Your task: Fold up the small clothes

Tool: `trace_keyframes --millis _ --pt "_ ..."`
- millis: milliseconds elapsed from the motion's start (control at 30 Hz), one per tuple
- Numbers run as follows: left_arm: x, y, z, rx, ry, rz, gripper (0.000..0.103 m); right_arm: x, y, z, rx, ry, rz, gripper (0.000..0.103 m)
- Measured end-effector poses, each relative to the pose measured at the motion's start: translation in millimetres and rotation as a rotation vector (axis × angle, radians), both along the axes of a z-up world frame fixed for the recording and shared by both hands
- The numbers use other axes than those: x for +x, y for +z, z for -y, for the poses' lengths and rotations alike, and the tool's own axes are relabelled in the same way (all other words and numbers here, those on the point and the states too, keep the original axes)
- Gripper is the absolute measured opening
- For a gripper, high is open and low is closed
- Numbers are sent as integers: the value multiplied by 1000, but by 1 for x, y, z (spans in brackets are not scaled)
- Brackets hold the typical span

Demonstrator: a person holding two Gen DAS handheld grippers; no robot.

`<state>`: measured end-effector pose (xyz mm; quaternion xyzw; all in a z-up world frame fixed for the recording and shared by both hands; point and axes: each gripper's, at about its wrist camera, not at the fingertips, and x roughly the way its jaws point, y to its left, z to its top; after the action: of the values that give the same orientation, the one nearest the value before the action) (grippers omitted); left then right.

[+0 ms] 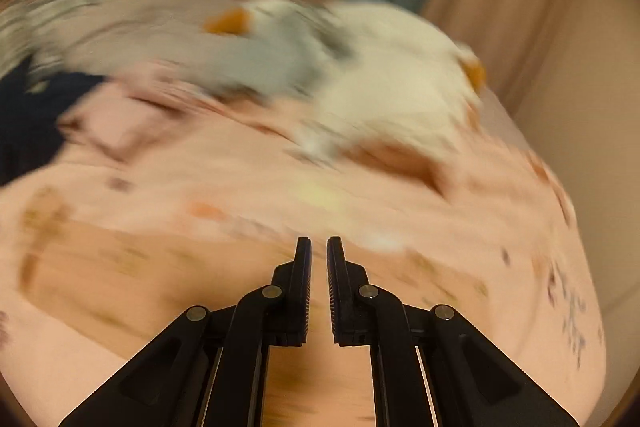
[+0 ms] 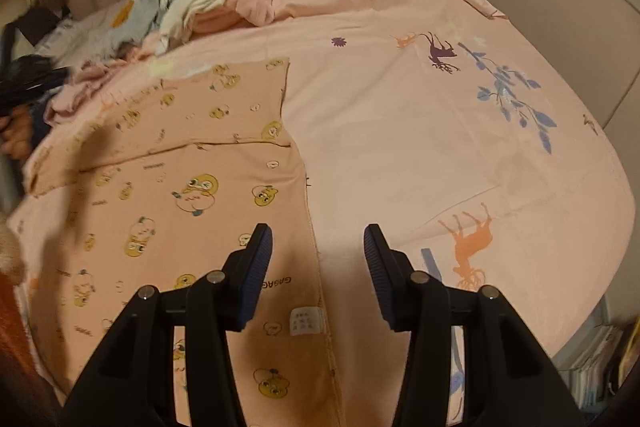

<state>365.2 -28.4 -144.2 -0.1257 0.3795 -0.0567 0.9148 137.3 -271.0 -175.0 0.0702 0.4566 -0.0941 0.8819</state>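
Mid-fold: peach cartoon-print cotton garment (image 2: 192, 195) flat on pink animal-print bedsheet (image 2: 400, 131). Right gripper (image 2: 318, 247) wide, empty, over garment's right edge. Left gripper (image 1: 319, 247) narrow, empty, blurred. Next: prob. pinch edge, fold leftward.

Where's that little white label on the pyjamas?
In the right wrist view, the label sits near the pyjamas' right edge, low down between the right claw's fingers.

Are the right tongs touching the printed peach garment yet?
Cannot tell. In the right wrist view the right tongs stand open over the printed peach garment's right edge, but the camera looks along the fingers, so no gap or contact shows plainly.
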Motion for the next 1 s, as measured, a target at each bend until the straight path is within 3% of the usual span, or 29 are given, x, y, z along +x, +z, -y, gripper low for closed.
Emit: trace_keyframes --millis 100,200,300,367,433,467,500,633,733,833,1000 --pt "-4 -36 83 118 -150 -97 8 -8 1 8 -18 -20 4 47" --pt "-14 -58 93 121 -220 -179 8 -15 -2 15 -19 -9 -15 47" --pt "-10 -62 52 8 -163 -247 8 -20 -3 17 -50 -4 -18 47" --pt "-1 -52 -3 -74 -43 -256 10 -20 -3 20 -27 -13 -15 48" --pt "2 -41 -55 -106 21 -245 34 -19 -4 19 17 -2 -14 50" --pt "-1 -37 -73 -110 39 -233 60 -17 -5 18 30 0 -15 51" --pt "-8 -28 -111 -110 99 -203 74 -17 -6 15 34 -1 -15 53" --pt "-40 -27 -221 -114 354 -145 75 -8 -14 1 22 14 -45 53" --pt "-49 -45 -288 -118 501 -191 75 -1 -22 -9 29 28 -74 53" --pt "-49 -66 -318 -108 560 -236 75 7 -31 -17 48 40 -108 53" --pt "-50 -90 -315 50 514 -289 65 16 -35 -28 30 52 -136 53"
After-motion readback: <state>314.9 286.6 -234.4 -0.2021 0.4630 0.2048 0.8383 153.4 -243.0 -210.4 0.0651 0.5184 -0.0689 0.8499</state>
